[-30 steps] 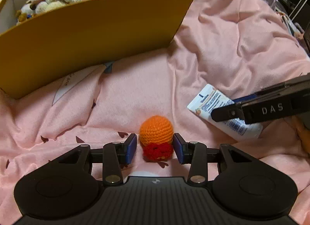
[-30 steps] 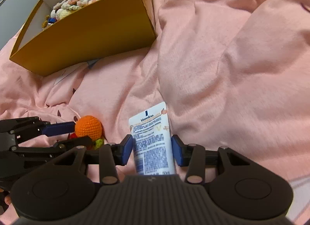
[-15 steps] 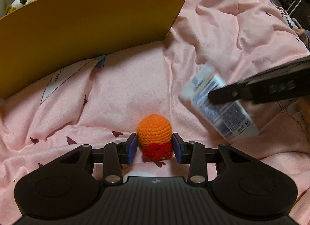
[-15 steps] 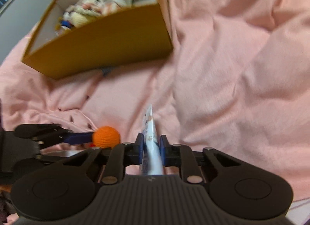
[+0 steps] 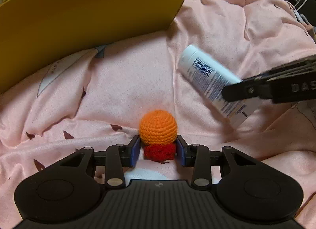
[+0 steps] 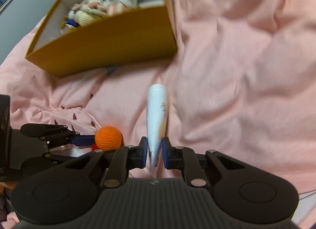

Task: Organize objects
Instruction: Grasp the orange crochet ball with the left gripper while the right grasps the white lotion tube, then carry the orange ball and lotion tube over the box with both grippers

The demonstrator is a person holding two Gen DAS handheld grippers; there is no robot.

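Rumpled pink bedcover (image 5: 227, 21) under yellow box (image 5: 83, 15) and crocheted toy (image 5: 158, 130)

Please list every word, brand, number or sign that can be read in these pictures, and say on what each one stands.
"DAS": on the side of the right gripper, cut off by the picture edge.
Small print and barcode on the white tube: blurred, unreadable.
Grey lettering on the pink blanket, beside the yellow box: unreadable.

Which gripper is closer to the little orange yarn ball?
Left. The left gripper has the orange yarn ball right between its closing fingers. The right gripper is off to the side, squeezing the white tube.
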